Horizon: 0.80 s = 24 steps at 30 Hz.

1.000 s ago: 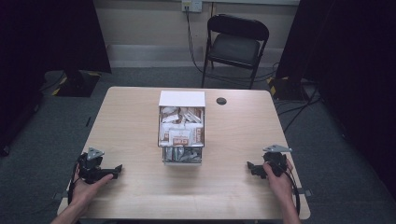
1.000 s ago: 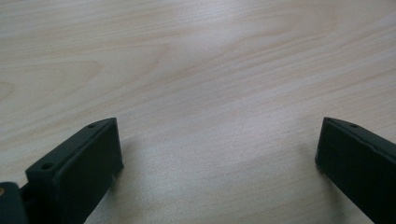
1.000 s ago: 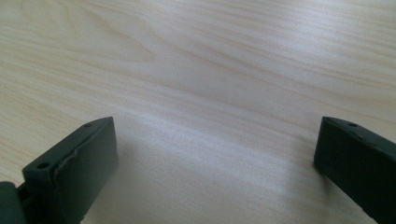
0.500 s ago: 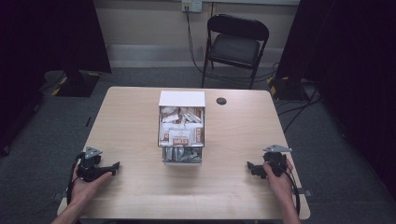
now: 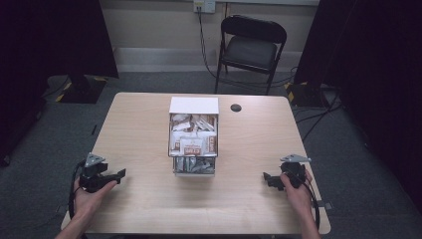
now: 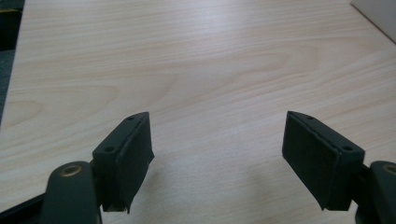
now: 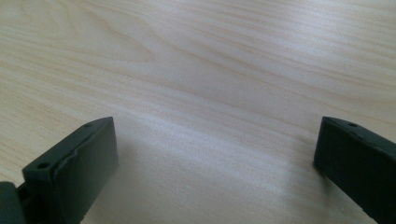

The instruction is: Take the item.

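Note:
My left gripper (image 5: 119,173) rests near the table's front left edge, held in a hand and pointing toward the middle. In the left gripper view its jaws (image 6: 217,126) stand apart over bare wood with nothing between them; they have just been closing partway. My right gripper (image 5: 266,177) sits near the front right edge, pointing left. Its jaws (image 7: 215,126) are wide apart over bare table. A clear box (image 5: 193,144) full of small packets stands at the table's centre, between and beyond both grippers.
The box's white lid (image 5: 194,105) stands at its far end. A small black round thing (image 5: 236,107) lies to the right of the lid. A black folding chair (image 5: 251,47) stands behind the light wooden table (image 5: 139,124). Cables trail across the floor.
The left gripper has shifted slightly, with its jaws drawn a little closer together. The right hand and the box have not moved.

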{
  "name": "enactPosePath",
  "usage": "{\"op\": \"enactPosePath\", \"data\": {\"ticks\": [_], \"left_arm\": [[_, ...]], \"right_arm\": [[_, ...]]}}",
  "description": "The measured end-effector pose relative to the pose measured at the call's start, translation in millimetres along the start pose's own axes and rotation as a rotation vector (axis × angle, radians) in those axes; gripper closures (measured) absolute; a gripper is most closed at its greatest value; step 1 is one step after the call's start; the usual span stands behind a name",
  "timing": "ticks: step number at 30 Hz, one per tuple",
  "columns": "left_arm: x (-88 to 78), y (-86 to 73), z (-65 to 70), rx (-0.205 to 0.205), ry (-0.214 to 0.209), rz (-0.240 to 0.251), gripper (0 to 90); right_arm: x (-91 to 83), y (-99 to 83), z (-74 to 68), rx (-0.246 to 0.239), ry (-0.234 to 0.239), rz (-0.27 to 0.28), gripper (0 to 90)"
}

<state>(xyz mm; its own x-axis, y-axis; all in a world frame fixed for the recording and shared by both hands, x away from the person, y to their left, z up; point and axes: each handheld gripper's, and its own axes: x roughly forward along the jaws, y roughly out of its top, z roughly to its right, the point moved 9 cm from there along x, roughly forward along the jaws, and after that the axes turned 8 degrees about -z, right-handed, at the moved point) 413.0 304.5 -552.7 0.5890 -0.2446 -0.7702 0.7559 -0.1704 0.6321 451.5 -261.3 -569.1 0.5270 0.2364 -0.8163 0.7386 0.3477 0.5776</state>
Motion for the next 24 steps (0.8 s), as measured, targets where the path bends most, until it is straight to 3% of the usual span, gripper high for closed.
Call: {"op": "enactPosePath", "data": {"ticks": [8, 13, 24], "left_arm": [[-7.0, 5.5, 5.6, -0.012, -0.029, 0.018, 28.1], [-14.2, 9.8, 9.8, -0.015, -0.087, 0.051, 30.5], [-22.4, 11.6, 23.0, -0.014, -0.156, 0.043, 34.9]], "right_arm": [[0.1, 0.1, 0.1, -0.001, 0.000, 0.001, 0.0], [0.1, 0.1, 0.1, -0.001, 0.000, 0.000, 0.0], [0.1, 0.2, 0.4, -0.001, -0.003, 0.001, 0.0]]}}
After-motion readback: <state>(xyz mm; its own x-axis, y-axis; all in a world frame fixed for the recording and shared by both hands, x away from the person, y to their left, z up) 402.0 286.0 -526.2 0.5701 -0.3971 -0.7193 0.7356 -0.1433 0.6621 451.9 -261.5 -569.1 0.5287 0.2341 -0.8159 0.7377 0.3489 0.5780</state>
